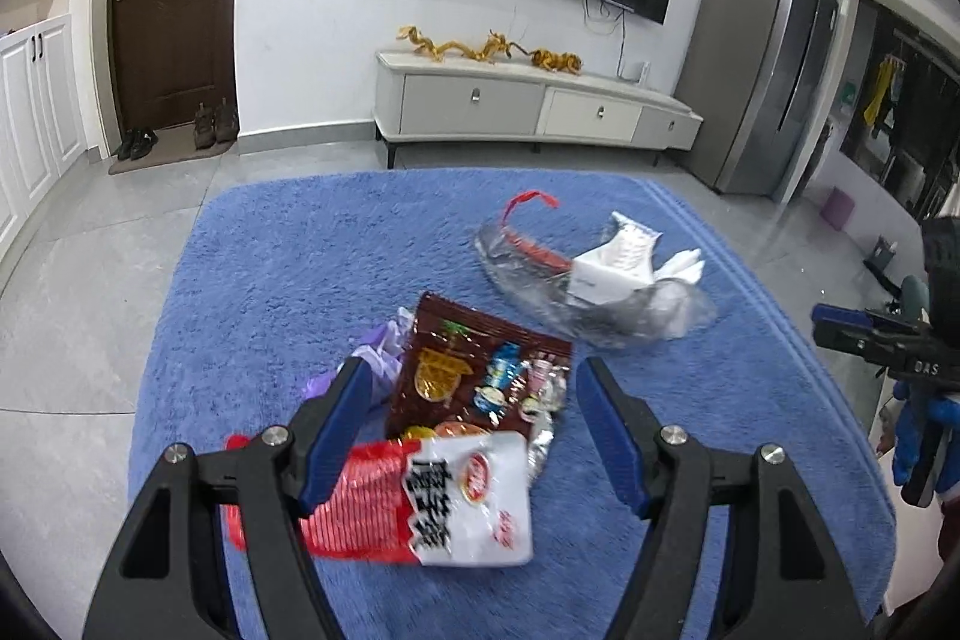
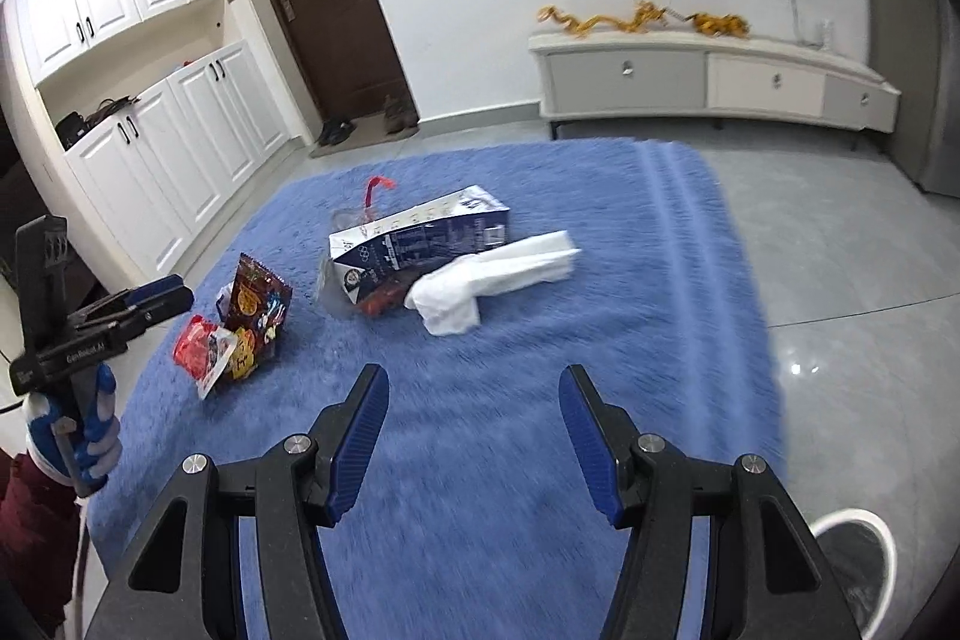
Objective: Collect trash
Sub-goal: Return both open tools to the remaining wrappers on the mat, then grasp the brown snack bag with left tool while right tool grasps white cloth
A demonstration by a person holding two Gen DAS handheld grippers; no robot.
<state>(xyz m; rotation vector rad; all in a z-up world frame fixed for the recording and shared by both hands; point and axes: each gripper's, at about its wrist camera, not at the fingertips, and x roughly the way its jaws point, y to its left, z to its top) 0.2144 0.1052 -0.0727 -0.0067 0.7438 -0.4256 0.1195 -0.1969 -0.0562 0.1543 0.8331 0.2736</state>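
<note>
Nothing collected yet that I can see: my left gripper [image 1: 468,409] hangs wide open and empty above the snack wrappers [image 1: 468,424] on the near-left rug [image 1: 270,250], carton and tissue [image 2: 492,274] farther right, right gripper [image 2: 471,430] open, empty.

The left gripper [image 1: 471,400] hung over a blue rug [image 1: 300,250], its jaws spread wide. Between and under them lay a red-and-white wrapper [image 1: 432,502], with a brown snack bag [image 1: 474,370] just beyond, overlapping it. A purple scrap [image 1: 384,346] showed beside the brown bag, partly hidden by the left finger. Farther off on the rug sat a clear plastic bag [image 1: 528,274] with a red strip, holding a white carton [image 1: 612,268] and tissue [image 1: 678,268]. At the right edge the right gripper [image 1: 840,331] appeared side-on, gripped by a blue-gloved hand [image 1: 918,436]; whether its jaws were parted could not be told.
</note>
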